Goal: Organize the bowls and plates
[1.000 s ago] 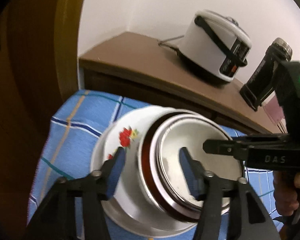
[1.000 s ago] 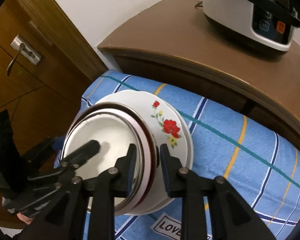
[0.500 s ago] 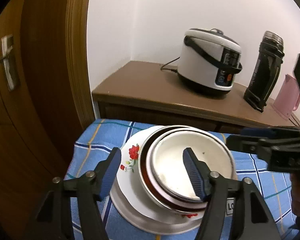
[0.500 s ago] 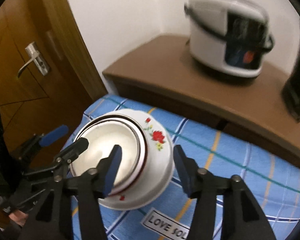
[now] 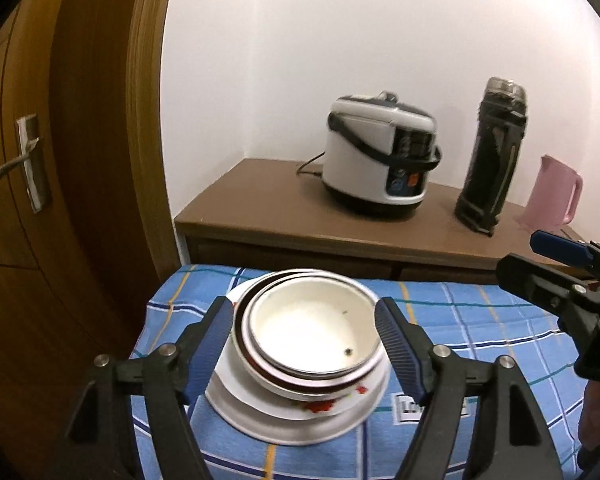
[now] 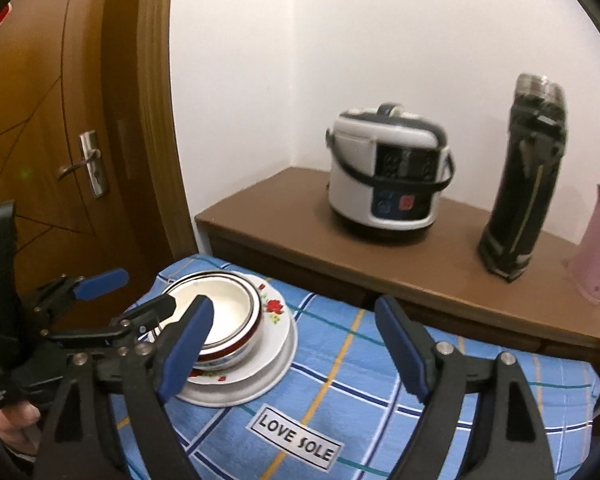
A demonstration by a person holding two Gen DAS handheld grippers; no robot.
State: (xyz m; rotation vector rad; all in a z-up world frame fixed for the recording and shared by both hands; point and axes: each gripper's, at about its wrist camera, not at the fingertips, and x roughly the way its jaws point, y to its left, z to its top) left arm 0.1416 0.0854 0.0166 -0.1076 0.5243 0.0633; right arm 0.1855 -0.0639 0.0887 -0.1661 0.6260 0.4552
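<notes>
The stack of nested white enamel bowls [image 5: 314, 336] on flowered white plates [image 6: 274, 330] sits on the blue checked cloth [image 6: 480, 376]. The left gripper [image 5: 304, 340] and right gripper [image 6: 296, 344] are both spread apart, holding nothing. Behind, a brown worktop [image 5: 268, 208] carries a white rice cooker [image 5: 376, 160], black flask [image 6: 520, 192] and pink jug [image 5: 552, 196].

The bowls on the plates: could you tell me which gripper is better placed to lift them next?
Left, probably. The left gripper is open with its fingers either side of the bowls; the right gripper is open beside the stack.

White bowls [image 5: 312, 332] nested upright on stacked floral plates [image 5: 300, 420], blue checked cloth.
</notes>
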